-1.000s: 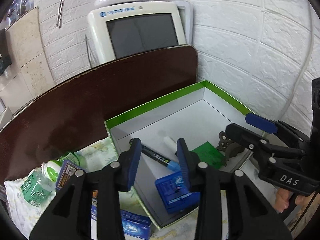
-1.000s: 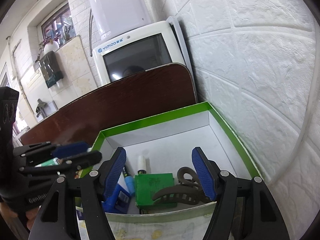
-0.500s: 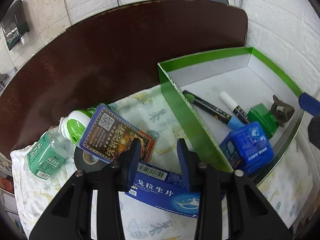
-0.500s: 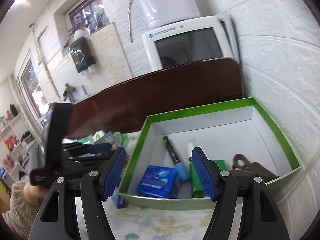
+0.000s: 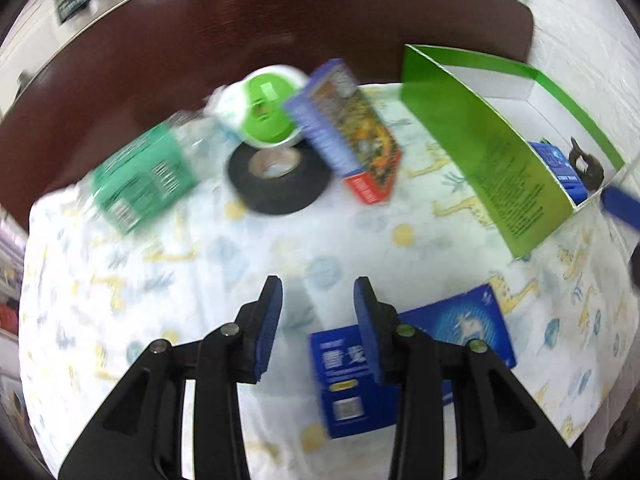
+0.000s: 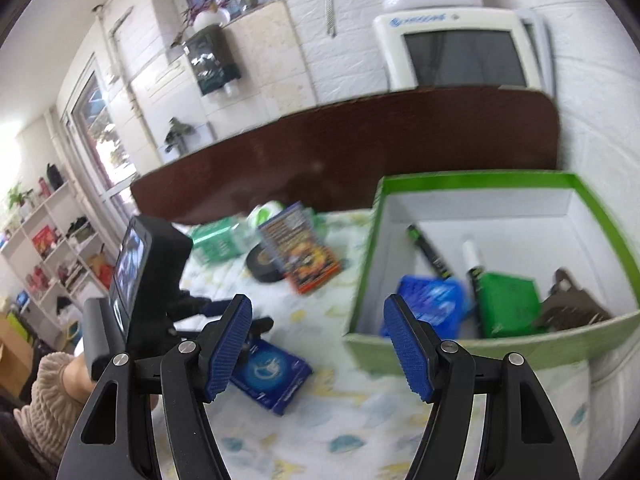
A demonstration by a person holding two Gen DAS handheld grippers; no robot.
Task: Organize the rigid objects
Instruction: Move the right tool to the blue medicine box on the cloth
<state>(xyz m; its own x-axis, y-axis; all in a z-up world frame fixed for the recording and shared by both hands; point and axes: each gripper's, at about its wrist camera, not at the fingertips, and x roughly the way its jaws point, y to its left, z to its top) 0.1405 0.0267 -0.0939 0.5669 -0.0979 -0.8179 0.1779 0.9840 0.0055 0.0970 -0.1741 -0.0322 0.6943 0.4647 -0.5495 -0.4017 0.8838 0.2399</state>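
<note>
With left gripper jaws part-open and empty beside the blue box, right gripper jaws wide apart and empty, a narrow gap risks shoving that box off the tabletop.

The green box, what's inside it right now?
Inside the green box lie a blue packet, two markers, a green block and a brown hair clip. The near wall hides the floor just behind it.
</note>
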